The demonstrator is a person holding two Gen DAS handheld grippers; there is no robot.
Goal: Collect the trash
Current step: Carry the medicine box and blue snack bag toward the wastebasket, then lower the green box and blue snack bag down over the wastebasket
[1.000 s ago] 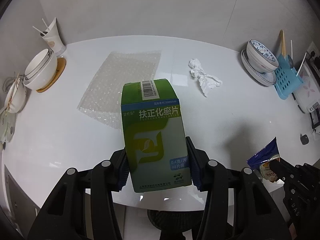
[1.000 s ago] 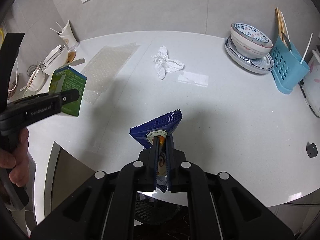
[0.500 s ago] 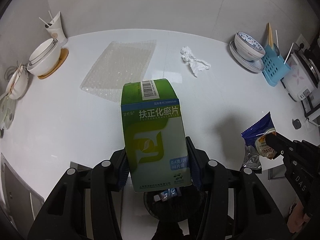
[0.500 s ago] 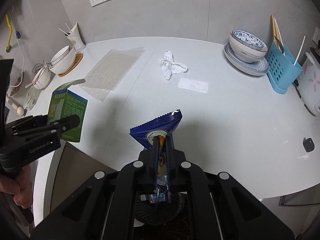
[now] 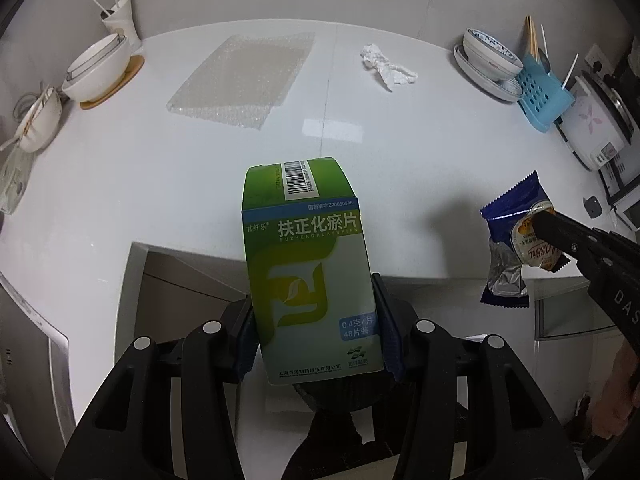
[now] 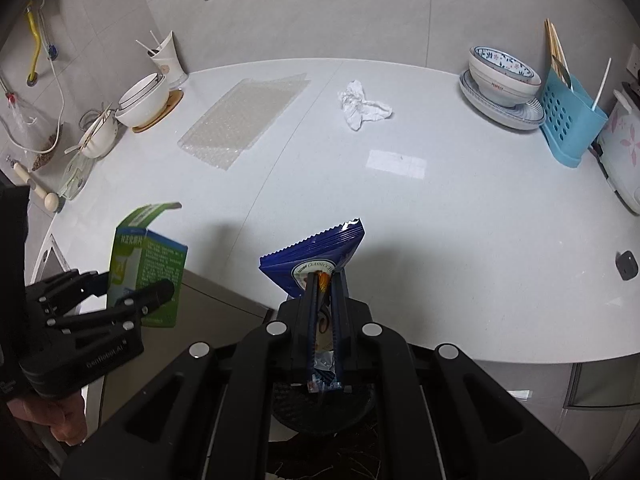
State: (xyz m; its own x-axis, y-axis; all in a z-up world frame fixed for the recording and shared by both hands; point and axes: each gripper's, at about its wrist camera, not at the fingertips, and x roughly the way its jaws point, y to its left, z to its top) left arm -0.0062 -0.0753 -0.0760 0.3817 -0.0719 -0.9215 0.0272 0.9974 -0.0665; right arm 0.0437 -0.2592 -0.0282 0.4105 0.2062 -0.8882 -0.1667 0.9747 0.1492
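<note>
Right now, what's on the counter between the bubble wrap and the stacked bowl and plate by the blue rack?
Only the crumpled tissue lies between the bubble wrap and the bowl; both wrist views show it.

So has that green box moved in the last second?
Yes. The green box has come back from beside the bubble wrap, off the counter's edge.

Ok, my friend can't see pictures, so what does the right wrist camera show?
The right gripper pinches a blue snack wrapper at the white table's edge. Beside it the left gripper holds a green medicine box. A crumpled tissue and bubble wrap lie on the table.
</note>
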